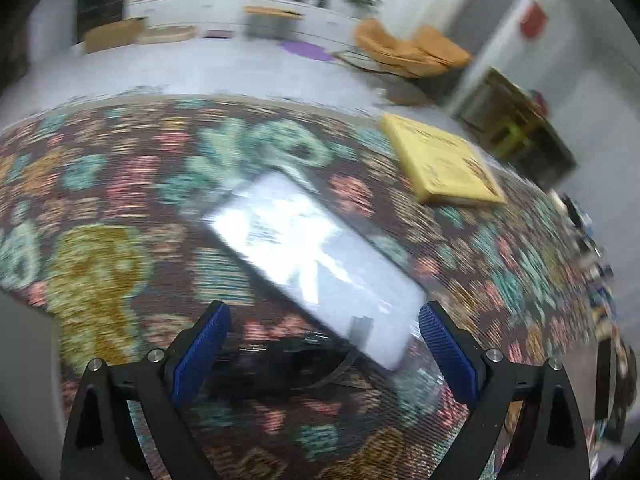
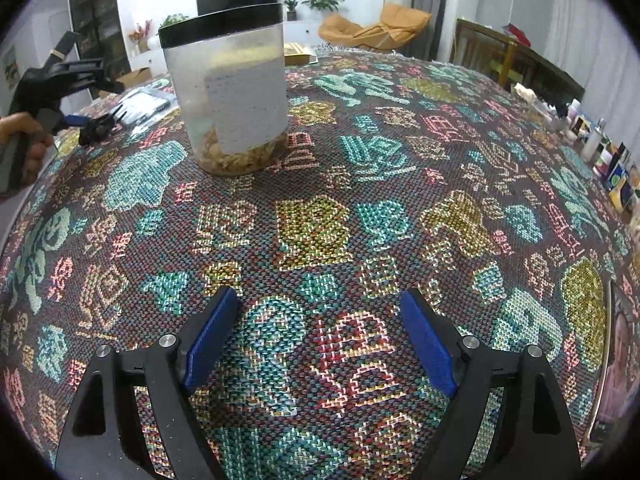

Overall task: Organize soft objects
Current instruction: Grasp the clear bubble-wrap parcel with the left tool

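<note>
Both claws gape empty: left claw above a clear packet; right claw over tablecloth.

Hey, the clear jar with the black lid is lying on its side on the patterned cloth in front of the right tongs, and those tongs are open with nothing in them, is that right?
Not quite. The jar stands upright on the patterned cloth, black lid on top, as the right wrist view shows. The rest holds: the right tongs are open with nothing in them.

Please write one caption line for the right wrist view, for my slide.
Open right gripper over patterned woven tablecloth, facing a black-lidded plastic jar; left gripper at far left.
</note>
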Demonstrator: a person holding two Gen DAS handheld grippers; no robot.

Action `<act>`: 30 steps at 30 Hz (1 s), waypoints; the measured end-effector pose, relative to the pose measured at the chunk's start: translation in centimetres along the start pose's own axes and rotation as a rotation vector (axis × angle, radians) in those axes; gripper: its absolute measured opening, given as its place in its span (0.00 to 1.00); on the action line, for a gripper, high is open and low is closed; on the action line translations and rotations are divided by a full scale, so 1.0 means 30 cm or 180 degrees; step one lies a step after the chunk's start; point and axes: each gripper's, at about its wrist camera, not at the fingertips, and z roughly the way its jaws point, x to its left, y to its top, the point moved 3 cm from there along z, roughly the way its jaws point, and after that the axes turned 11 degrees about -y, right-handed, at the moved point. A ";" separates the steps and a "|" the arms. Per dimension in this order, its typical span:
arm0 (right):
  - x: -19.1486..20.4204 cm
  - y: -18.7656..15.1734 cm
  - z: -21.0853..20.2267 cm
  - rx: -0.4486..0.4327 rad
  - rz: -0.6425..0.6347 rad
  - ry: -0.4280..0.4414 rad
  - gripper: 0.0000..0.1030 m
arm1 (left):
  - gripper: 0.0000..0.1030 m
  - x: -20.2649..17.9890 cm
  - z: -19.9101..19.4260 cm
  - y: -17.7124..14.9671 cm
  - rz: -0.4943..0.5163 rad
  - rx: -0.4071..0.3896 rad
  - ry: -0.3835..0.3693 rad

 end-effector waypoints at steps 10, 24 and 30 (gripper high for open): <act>0.001 -0.001 0.000 0.0000 0.0001 0.0003 0.83 | 0.92 -0.158 -0.032 -0.247 0.0801 0.1035 -0.0212; 0.000 0.000 0.000 0.0000 0.0002 0.0004 0.83 | 0.92 -0.062 -0.111 -0.024 -0.0340 0.0661 -0.0053; 0.001 0.000 0.000 0.0002 0.0007 0.0019 0.84 | 0.92 0.038 0.075 0.084 -0.1179 0.0503 0.0193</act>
